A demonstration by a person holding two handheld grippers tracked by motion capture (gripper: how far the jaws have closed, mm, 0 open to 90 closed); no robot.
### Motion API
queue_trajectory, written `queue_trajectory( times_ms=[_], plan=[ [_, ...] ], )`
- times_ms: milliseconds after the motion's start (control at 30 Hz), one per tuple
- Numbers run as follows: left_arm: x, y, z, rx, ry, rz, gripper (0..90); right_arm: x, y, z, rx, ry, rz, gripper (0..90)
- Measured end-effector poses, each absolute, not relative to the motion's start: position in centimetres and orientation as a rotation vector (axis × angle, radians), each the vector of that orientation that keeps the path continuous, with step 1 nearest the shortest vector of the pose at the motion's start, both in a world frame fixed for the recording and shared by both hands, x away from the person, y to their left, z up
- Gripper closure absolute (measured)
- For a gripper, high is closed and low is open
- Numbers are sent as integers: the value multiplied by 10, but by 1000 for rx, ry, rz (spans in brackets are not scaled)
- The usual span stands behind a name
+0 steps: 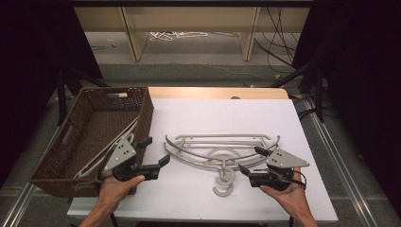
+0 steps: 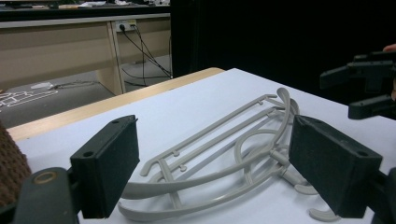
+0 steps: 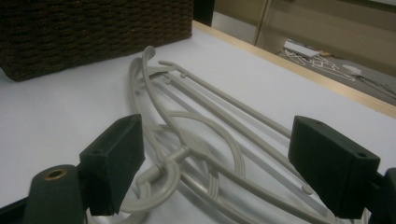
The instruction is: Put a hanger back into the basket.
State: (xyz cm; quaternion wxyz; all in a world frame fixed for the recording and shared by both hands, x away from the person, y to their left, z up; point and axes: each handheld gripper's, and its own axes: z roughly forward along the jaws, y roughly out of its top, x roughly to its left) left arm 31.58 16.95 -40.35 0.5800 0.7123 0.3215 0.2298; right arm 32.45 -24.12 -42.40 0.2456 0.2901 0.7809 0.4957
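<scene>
Here, grey hangers [image 1: 222, 151] lying crosswise on the table [image 1: 189, 118], hooks pointing nearward, basket [image 1: 94, 132] edging left, both grippers' fingers [image 2: 105, 163] gaping empty, right side lying bare.

Hangers [image 1: 222, 151] lie on the table [image 1: 198, 113], basket [image 1: 94, 118] left.

The high view is evenly lit from above: the white table [image 1: 227, 118] reads bright and slightly washed, while both sides of the picture fall into near-black. Shadows under the grey hangers [image 1: 222, 151] are soft and short, with no hard glare. The picture is a little soft and grainy throughout. In the left gripper view the light is dimmer and cooler; the hangers [image 2: 224, 158] look fairly sharp, the near black jaws slightly blurred, and the background at right is black. The right gripper view is dim with a warm cast; the woven basket [image 3: 93, 32] is dark, and the far floor is out of focus.
</scene>
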Motion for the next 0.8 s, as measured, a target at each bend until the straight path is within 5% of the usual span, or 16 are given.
queue_trajectory(
  times_ms=[800],
  plan=[
    [307, 168, -438, 1726, 732, 513, 158, 325, -242, -427, 776, 2152, 1349, 171]
  ],
)
